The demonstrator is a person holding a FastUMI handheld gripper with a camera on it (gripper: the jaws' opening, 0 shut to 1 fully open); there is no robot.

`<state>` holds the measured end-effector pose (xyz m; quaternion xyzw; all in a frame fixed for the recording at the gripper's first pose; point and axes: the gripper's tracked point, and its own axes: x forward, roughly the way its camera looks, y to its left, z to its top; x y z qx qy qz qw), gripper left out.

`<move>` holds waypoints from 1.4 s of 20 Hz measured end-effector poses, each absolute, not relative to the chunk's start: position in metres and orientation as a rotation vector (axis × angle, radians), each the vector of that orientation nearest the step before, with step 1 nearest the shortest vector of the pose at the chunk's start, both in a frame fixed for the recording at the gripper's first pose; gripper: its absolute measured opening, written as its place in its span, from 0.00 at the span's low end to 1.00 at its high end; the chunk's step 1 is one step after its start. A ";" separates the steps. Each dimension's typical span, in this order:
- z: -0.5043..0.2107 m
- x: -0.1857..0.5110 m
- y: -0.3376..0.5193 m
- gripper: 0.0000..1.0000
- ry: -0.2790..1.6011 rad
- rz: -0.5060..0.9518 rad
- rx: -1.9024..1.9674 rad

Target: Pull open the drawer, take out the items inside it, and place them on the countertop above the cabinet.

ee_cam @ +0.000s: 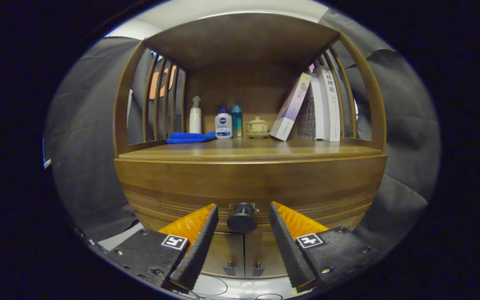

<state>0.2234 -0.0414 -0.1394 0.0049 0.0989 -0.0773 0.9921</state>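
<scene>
Tongs (243,208) nearest the lens, fingers spread apart, holding nothing; ridged black pads facing inward, orange backing behind. Round dark knob (242,220) sits between the fingertips, roughly centred in the gap, neither pad touching it as far as can be judged. Knob is mounted on a small metal plate on the drawer (248,189), a wide curved wooden front directly under the tabletop (248,153). Drawer reads as fully closed; contents hidden, so nothing can be said of the items yet. Below the drawer, two cabinet doors (244,254) meet at a centre seam, small pulls near their lower edge. On the tabletop, well beyond the fingers: folded blue cloth (190,137), white pump bottle (195,116), a white-and-blue bottle (223,123), teal bottle (236,121), small lidded ceramic jar (257,126), leaning books (311,108); bare wood at the front. Handling judgement: knob is hard, smooth and rounded, likely slippery under a light pinch; best taken across its widest part or just behind it on the stem, pads squarely opposed. Drawer is stiff timber, probably some weight and friction; a straight, level pull should serve, since an angled tug risks the pads sliding off. Step in hand: closing on the knob.
</scene>
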 end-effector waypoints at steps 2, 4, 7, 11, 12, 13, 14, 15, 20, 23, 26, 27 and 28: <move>-0.140 0.233 -0.044 0.73 0.183 -0.173 0.003; -0.143 0.239 -0.043 0.65 0.183 -0.172 0.003; -0.147 0.245 -0.044 0.53 0.178 -0.199 -0.006; -0.150 0.245 -0.046 0.46 0.181 -0.221 -0.012; -0.150 0.243 -0.046 0.44 0.191 -0.217 -0.002; -0.150 0.243 -0.045 0.42 0.202 -0.205 0.009; -0.150 0.239 -0.044 0.40 0.209 -0.198 0.022; -0.150 0.233 -0.045 0.37 0.209 -0.195 0.022; -0.153 0.196 -0.038 0.36 0.217 -0.175 -0.004; -0.154 0.173 -0.034 0.36 0.228 -0.177 -0.023; -0.155 0.151 -0.029 0.35 0.226 -0.160 -0.007; -0.156 0.143 -0.029 0.35 0.228 -0.154 0.001; -0.157 0.135 -0.027 0.35 0.231 -0.149 0.007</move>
